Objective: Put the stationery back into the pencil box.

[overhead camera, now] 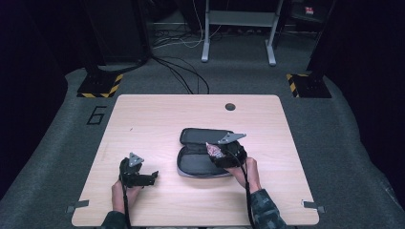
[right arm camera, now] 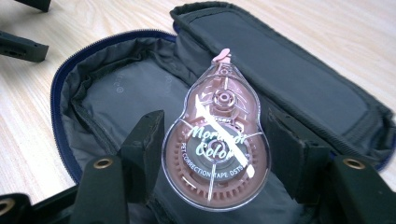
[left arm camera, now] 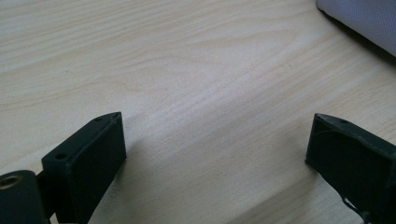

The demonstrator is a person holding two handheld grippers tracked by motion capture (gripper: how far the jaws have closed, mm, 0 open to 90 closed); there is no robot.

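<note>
Gripping correction tape (right arm camera: 216, 144) w/ right gripper (right arm camera: 217, 154), over open pouch (right arm camera: 116, 93)

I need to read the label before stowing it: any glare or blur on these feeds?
Right gripper view: white glare streaks cross the correction tape, lettering partly legible. Left gripper view: the table is sharp, the near jaws soft. High view: table lit, surroundings dark.

A lab or recording room: one pale wooden table (overhead camera: 143, 114) stands on grey carpet (overhead camera: 57, 157) among black drapes (overhead camera: 28, 43), with hazard-striped stand bases (overhead camera: 100, 86), loose cables (overhead camera: 184, 71) and a floor number "6" (overhead camera: 97, 115).
</note>
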